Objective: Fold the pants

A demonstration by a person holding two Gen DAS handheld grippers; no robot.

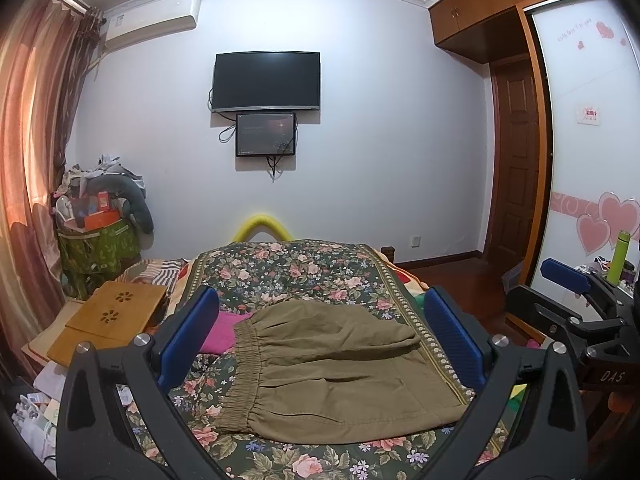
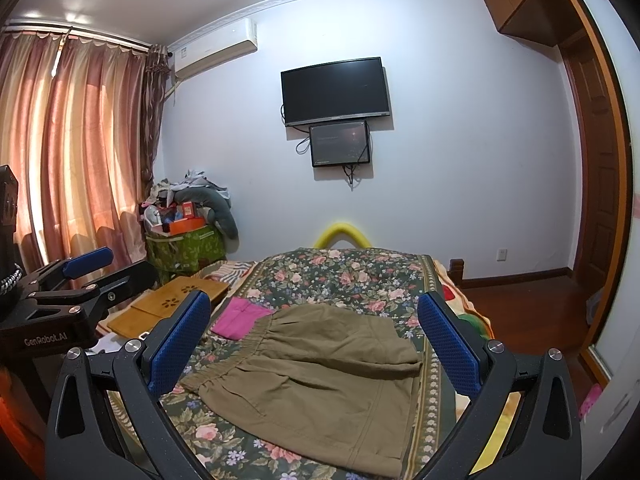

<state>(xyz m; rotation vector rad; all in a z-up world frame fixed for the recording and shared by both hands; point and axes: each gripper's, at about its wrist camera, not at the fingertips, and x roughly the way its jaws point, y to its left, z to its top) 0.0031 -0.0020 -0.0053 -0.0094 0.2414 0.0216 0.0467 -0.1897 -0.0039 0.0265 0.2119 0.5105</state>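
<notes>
Olive-brown pants (image 1: 336, 372) with an elastic waistband lie folded on the floral bedspread (image 1: 304, 268). The waistband is to the left and the legs are doubled over to the right. In the right wrist view the pants (image 2: 316, 380) fill the centre. My left gripper (image 1: 320, 296) hovers over them, open, its blue pads wide apart and holding nothing. My right gripper (image 2: 314, 298) is likewise open and empty above the pants. The two grippers are side by side, each showing at the edge of the other's view.
A pink garment (image 1: 222, 330) lies by the waistband. A bamboo lap tray (image 1: 114, 312) sits at the bed's left, and a green bag piled with clutter (image 1: 96, 244) stands by the curtain. The wardrobe (image 1: 588, 140) and wooden floor are to the right.
</notes>
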